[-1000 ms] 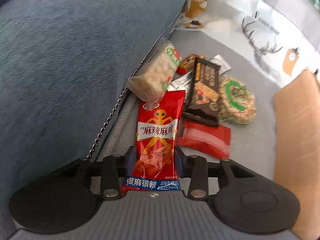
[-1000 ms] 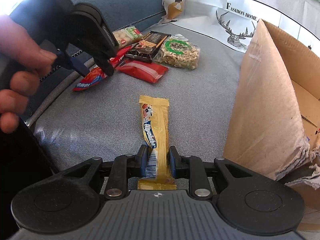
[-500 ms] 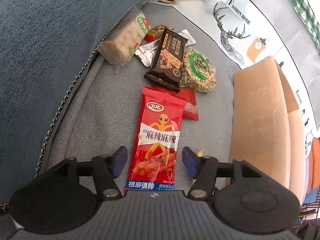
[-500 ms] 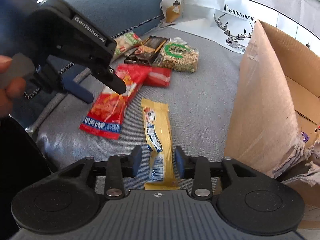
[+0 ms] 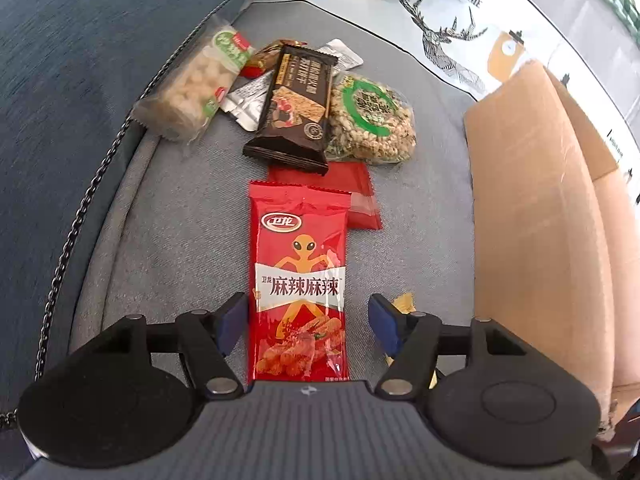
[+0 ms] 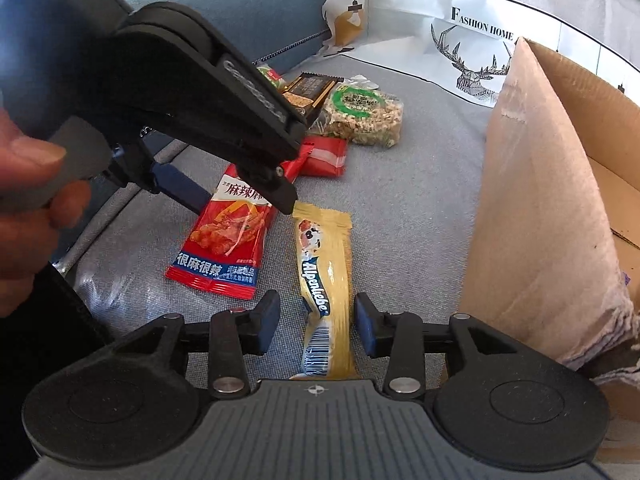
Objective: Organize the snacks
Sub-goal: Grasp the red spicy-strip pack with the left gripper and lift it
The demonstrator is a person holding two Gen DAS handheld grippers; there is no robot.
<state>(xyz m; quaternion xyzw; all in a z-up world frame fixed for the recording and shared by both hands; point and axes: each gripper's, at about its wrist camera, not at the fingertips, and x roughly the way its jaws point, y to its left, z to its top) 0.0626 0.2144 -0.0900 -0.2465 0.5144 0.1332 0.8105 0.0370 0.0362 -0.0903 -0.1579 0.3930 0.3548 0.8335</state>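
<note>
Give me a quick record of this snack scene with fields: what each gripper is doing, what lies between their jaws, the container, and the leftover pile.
left gripper: jaws opening, red spicy snack pack between them, unpressed
right gripper: jaws apart, yellow candy stick between them, untouched
surface: grey cushion
container: cardboard box, open, beside the snacks
pile: dark bar, puffed grain cake, white puffs pack

A soft grey sofa seat (image 5: pixel 176 216) lay under everything. Along its left side stood a big blue cushion (image 5: pixel 72 80), with a thin dark chain (image 5: pixel 80 216) running down the seam where the two met. At the far end of the seat was a white cloth (image 6: pixel 460 12) with a black deer (image 6: pixel 476 68) drawn on it and the words "Fashion Home" printed above. A little orange picture (image 6: pixel 350 24) showed on the cloth near the cushion's corner.
</note>
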